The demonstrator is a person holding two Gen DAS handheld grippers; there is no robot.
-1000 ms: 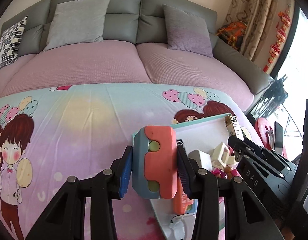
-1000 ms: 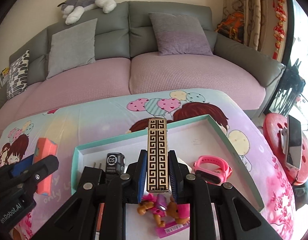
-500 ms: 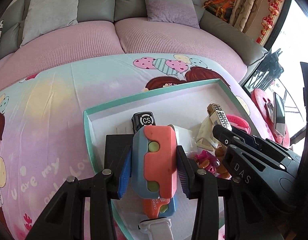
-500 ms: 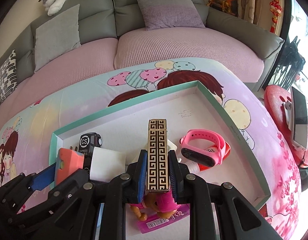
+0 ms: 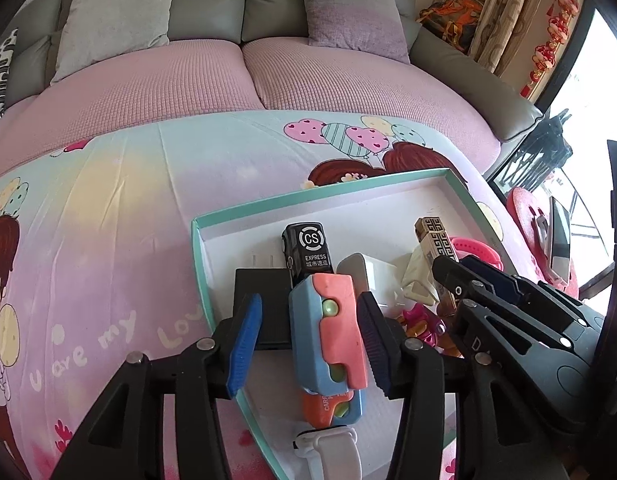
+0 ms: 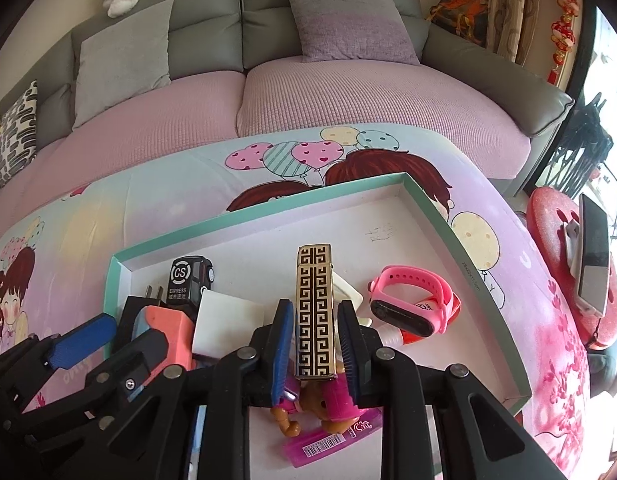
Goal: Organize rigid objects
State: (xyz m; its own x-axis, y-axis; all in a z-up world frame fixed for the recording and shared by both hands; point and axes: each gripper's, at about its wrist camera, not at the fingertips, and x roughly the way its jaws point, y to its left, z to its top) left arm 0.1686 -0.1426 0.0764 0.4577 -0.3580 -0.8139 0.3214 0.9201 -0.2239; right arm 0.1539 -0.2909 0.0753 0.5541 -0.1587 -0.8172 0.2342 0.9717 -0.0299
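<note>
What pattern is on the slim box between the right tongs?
A black Greek-key maze pattern on gold covers the slim box, clearest in the right wrist view.

The shallow teal-rimmed cardboard tray point(image 6: 432, 208) lies on the cartoon-print bedsheet point(image 6: 148, 200). Inside it, the pink rubber wristwatch point(image 6: 412, 300) lies right of the black toy van point(image 6: 190, 280); the grey sofa point(image 6: 228, 20) stands behind.

Black toy car point(image 5: 307, 249): "CS", "EXPRESS", Chinese characters below
Cartoon cloth point(image 5: 108, 240), near left: "U are my Lo…"
Orange toy point(image 5: 328, 406): "CARR…", partly hidden
Right hand-held gripper point(image 5: 444, 276) body: "DA…"
</note>
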